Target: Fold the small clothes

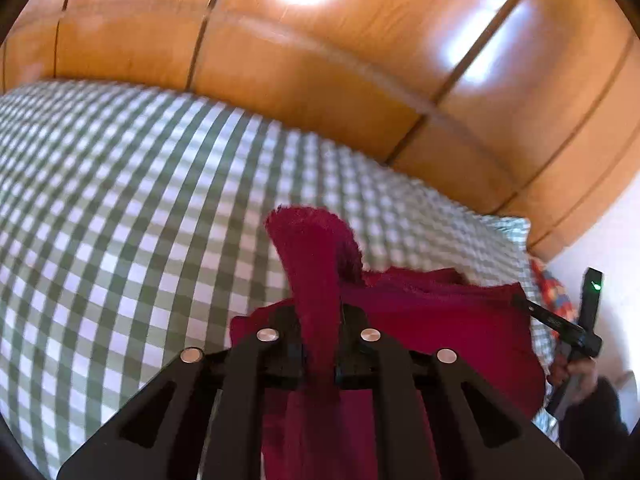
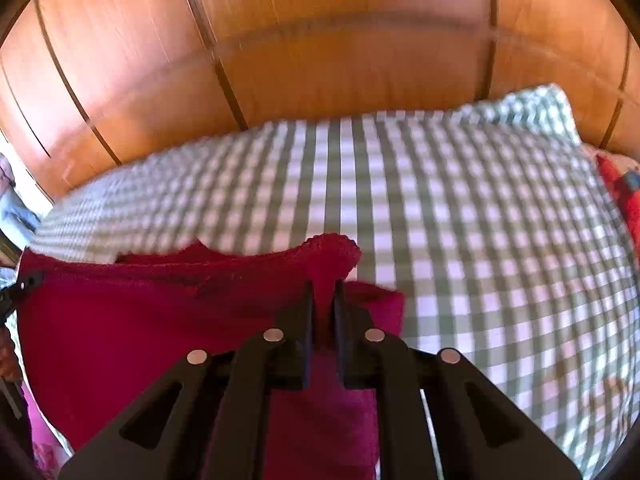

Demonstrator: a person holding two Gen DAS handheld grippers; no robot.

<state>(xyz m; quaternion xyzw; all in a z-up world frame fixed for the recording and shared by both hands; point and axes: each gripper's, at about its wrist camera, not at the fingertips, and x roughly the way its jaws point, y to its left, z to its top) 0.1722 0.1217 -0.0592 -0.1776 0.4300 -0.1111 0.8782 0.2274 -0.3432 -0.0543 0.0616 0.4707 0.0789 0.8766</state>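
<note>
A dark red knitted garment [image 1: 448,320] hangs stretched between my two grippers above a green-and-white checked bedcover [image 1: 120,208]. My left gripper [image 1: 318,320] is shut on one corner of it, and a tuft of the cloth sticks up past the fingertips. My right gripper [image 2: 323,304] is shut on the other corner of the garment [image 2: 140,320], again with a tuft above the jaws. The right gripper also shows at the right edge of the left wrist view [image 1: 524,302], and the left gripper at the left edge of the right wrist view [image 2: 28,280].
A glossy wooden wardrobe [image 1: 320,60] stands behind the bed, also seen in the right wrist view [image 2: 320,40]. A checked pillow [image 2: 540,108] lies at the far right. A red and blue patterned item [image 2: 624,192] lies at the bed's right edge. Pink cloth [image 2: 44,432] shows at lower left.
</note>
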